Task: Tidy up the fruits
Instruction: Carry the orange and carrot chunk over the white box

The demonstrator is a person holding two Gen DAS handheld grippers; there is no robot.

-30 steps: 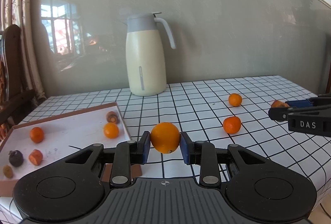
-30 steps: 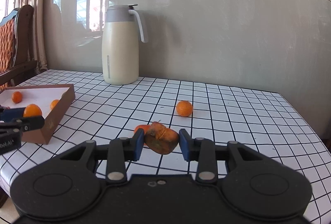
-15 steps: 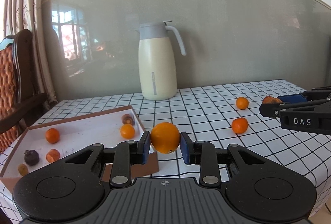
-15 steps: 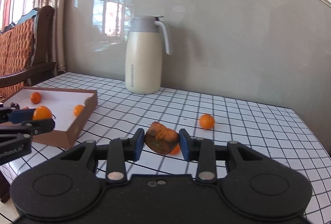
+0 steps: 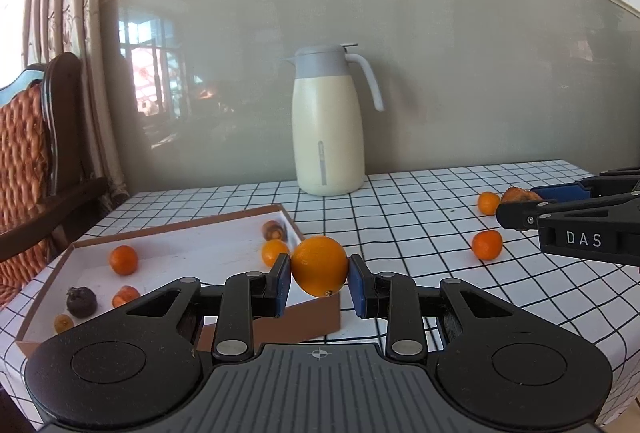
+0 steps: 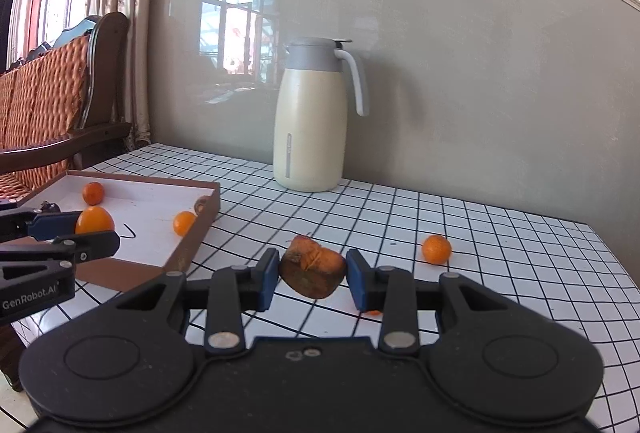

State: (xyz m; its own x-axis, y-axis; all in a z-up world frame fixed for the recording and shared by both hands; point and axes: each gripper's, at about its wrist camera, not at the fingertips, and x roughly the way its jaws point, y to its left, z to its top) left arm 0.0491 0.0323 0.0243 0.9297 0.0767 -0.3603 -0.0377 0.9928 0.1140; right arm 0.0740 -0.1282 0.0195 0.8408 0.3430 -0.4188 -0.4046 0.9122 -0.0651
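Left claw (image 5: 319, 283): pinching the orange (image 5: 319, 266), now carried left to the box's (image 5: 276, 327) near right corner.
Right claw (image 6: 312, 279): pinching the bruised fruit (image 6: 312, 272), lifted off the surface (image 6: 500, 253), closer to the box.
Meaning: both drops look imminent; two small oranges (image 5: 487, 244) remain out at the right.

The left tool (image 5: 319, 284) is held level and points forward, its two blue-padded fingers (image 5: 281, 284) pressed against the sides of an orange (image 5: 319, 266) raised clear of the table. The right tool (image 6: 312, 280) is likewise level, its fingers (image 6: 267, 280) clamped on a browned, bruised fruit (image 6: 313, 272). The two tools are side by side, well apart.
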